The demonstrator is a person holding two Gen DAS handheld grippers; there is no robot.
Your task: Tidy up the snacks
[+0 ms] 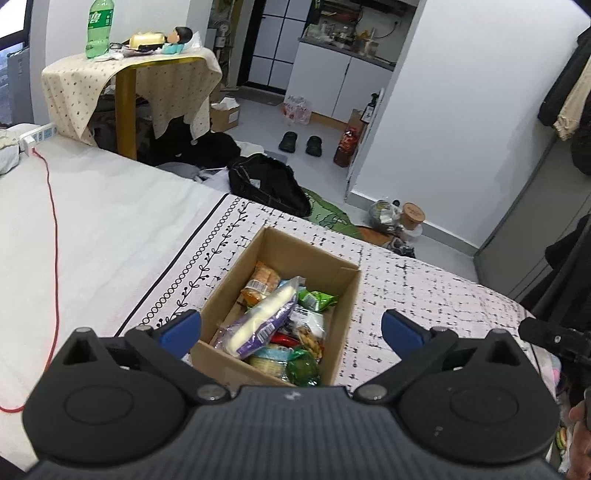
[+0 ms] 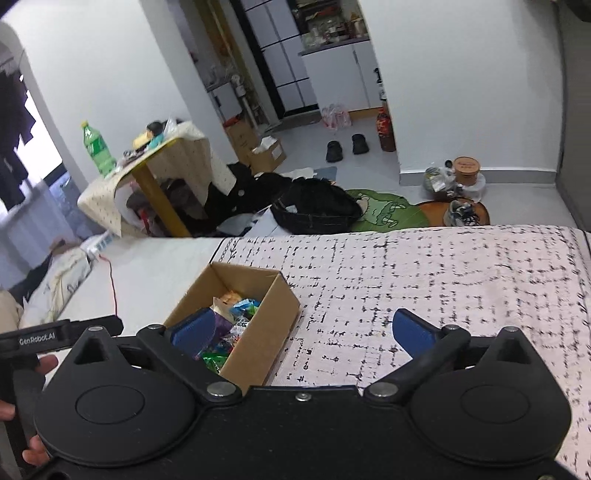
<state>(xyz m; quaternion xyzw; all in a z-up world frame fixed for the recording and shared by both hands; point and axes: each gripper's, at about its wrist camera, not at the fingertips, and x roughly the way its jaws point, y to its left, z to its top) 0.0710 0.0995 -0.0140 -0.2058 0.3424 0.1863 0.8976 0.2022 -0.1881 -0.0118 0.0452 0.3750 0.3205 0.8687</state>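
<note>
An open cardboard box (image 1: 343, 291) sits on a patterned white cloth (image 1: 424, 295) on the bed. It holds several snack packets, among them a long purple-and-white one (image 1: 258, 325), green ones (image 1: 316, 299) and an orange one (image 1: 264, 278). My left gripper (image 1: 291, 332) hovers above the box, jaws wide open, nothing between its blue pads. In the right wrist view the same box (image 2: 258, 332) lies lower left. My right gripper (image 2: 304, 332) is open and empty, its left pad (image 2: 194, 330) over the box, its right pad over the cloth (image 2: 443, 288).
A red cable (image 1: 55, 236) runs over the bare white mattress on the left. Past the bed's edge lie a black bag (image 1: 269, 184), a green mat (image 2: 384, 210), shoes (image 1: 301, 142) and a draped side table (image 1: 125, 74) with a green bottle (image 1: 99, 27). A hand (image 2: 37, 363) holds the other gripper's handle.
</note>
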